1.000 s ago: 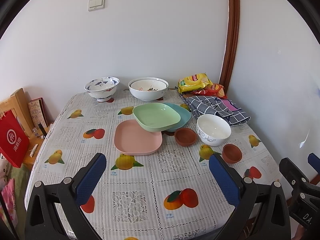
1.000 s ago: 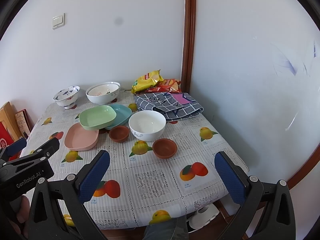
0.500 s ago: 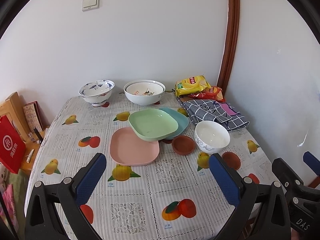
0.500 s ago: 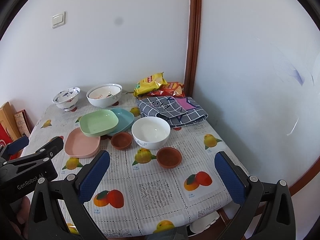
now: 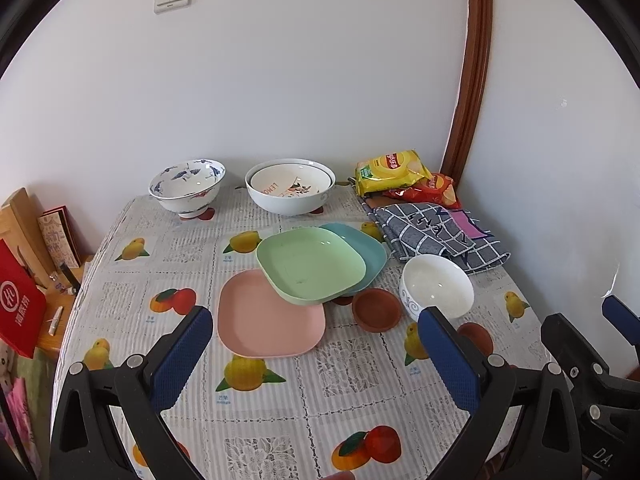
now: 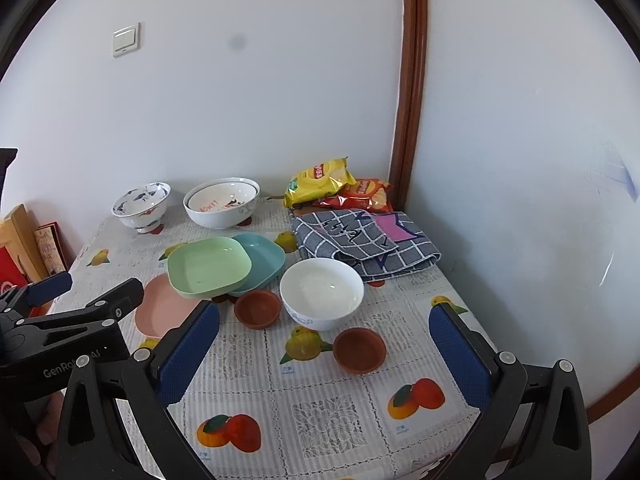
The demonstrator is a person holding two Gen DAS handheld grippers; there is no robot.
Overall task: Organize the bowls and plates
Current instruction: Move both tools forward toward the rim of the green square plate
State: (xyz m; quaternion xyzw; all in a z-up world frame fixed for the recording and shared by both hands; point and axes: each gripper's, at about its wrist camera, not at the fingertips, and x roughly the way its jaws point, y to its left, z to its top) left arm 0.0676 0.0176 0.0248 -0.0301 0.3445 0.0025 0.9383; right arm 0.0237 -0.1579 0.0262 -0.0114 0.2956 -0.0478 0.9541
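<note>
Both grippers, left (image 5: pixel 316 356) and right (image 6: pixel 324 350), hang wide apart and hold nothing above the table's (image 5: pixel 280 412) near edge. Mid-table, the green plate (image 5: pixel 310 264) overlaps the teal plate (image 5: pixel 362 246) and pink plate (image 5: pixel 268 320); the white bowl (image 5: pixel 438 286) sits nearer the right edge.

Fruit-print table (image 5: pixel 280 420) under crockery (image 5: pixel 272 320)

Bright even daylight, soft shadows, glare spots inside white bowl (image 6: pixel 321 288), strong fisheye bending toward dark rim, focus was sharp throughout.
</note>
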